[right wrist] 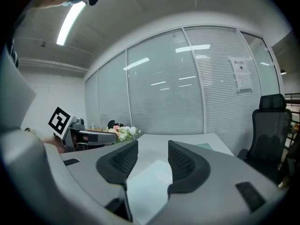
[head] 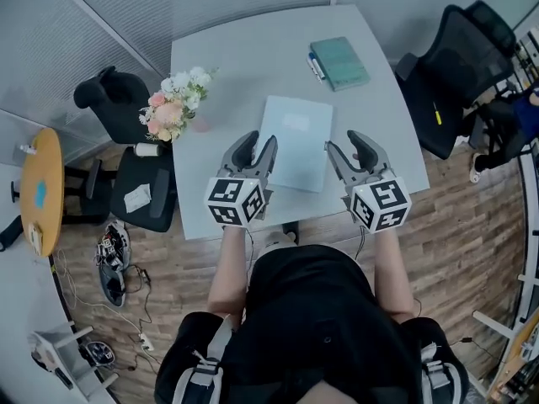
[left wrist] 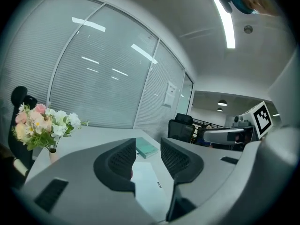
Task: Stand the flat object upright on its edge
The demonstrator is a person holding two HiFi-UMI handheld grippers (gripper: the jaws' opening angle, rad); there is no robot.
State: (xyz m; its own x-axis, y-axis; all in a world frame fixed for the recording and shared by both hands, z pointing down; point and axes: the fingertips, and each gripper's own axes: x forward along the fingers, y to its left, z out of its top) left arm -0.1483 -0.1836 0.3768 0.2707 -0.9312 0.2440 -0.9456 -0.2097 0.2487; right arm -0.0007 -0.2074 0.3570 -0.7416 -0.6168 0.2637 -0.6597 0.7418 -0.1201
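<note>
state: flat pale booklet (head: 293, 141) is lying flat at frame centre on the bench (head: 219, 57) | left tool (head: 259, 144) and right tool (head: 342, 142) are hovering by its side edges, both gaping, gripping nothing | handling: probably thin, light, bendy, so pinching opposite long edges looks safest

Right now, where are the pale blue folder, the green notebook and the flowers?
pale blue folder (head: 295, 146), head view, middle of its cover.
green notebook (head: 340, 63), head view, middle of its cover.
flowers (head: 173, 108), head view, middle of the bunch.

Flowers (head: 174, 106), teal bk (head: 339, 63), blk chair (head: 455, 74)
</note>
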